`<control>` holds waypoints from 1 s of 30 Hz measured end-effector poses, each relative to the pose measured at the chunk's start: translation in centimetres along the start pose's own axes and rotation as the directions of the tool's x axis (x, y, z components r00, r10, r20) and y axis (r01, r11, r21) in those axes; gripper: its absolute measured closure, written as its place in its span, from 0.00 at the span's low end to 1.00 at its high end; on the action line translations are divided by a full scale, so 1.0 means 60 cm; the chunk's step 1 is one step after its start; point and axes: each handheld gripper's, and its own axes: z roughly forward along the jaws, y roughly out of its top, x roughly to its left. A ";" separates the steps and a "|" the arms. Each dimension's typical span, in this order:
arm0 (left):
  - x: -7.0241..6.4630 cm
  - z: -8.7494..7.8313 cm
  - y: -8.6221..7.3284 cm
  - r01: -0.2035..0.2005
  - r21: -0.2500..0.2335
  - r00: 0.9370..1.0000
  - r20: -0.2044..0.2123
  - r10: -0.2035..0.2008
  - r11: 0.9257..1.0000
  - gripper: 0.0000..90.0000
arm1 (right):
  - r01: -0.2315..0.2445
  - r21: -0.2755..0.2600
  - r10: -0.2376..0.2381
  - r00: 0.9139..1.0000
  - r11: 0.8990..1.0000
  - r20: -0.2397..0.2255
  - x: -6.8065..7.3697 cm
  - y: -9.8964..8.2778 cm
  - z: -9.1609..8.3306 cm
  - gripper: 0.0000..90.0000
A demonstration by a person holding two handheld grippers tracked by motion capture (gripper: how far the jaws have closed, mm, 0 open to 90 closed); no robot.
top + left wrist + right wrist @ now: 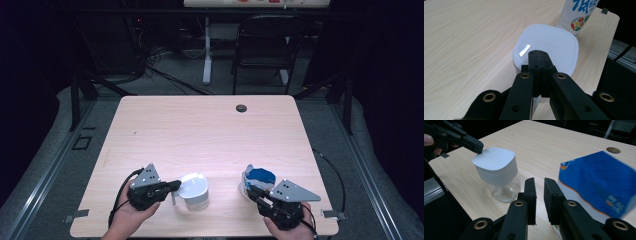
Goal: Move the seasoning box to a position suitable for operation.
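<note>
While the left gripper, jaws pressed together, rests on the white-lidded clear jar, the barely parted right gripper may topple the near blue-and-white bag.

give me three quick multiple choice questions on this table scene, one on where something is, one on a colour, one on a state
1. Where does the left gripper sit?
A. at the edge of the white-lidded jar's lid
B. on the blue-topped bag
C. by the hole in the table

2. What colour is the jar's lid?
A. red
B. white
C. green

3. How do the left gripper's jaws stand?
A. wide open
B. shut together
C. clamped round the bag

Answers:
1 A, the high view puts its tip at the lid's edge.
2 B, the lid shows white in both gripper views.
3 B, the left gripper view shows its two jaws pressed together, nothing between.
</note>
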 end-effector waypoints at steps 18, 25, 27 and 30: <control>0.006 0.006 -0.003 0.020 -0.033 1.000 0.016 -0.020 0.999 1.00 | 0.021 0.058 -0.018 0.999 0.998 -0.048 0.017 -0.012 0.061 0.88; 0.002 0.004 0.001 -0.002 -0.007 1.000 0.001 0.002 1.000 1.00 | 0.022 0.063 -0.018 0.998 0.998 -0.057 0.021 -0.005 0.082 0.88; 0.002 0.001 0.001 0.003 -0.002 1.000 0.001 -0.003 1.000 1.00 | 0.025 0.066 -0.021 0.998 0.998 -0.058 0.024 -0.004 0.086 0.88; 0.004 -0.003 -0.002 0.010 -0.001 1.000 0.000 -0.010 1.000 1.00 | 0.032 0.070 -0.028 0.998 0.997 -0.060 0.027 -0.003 0.092 0.88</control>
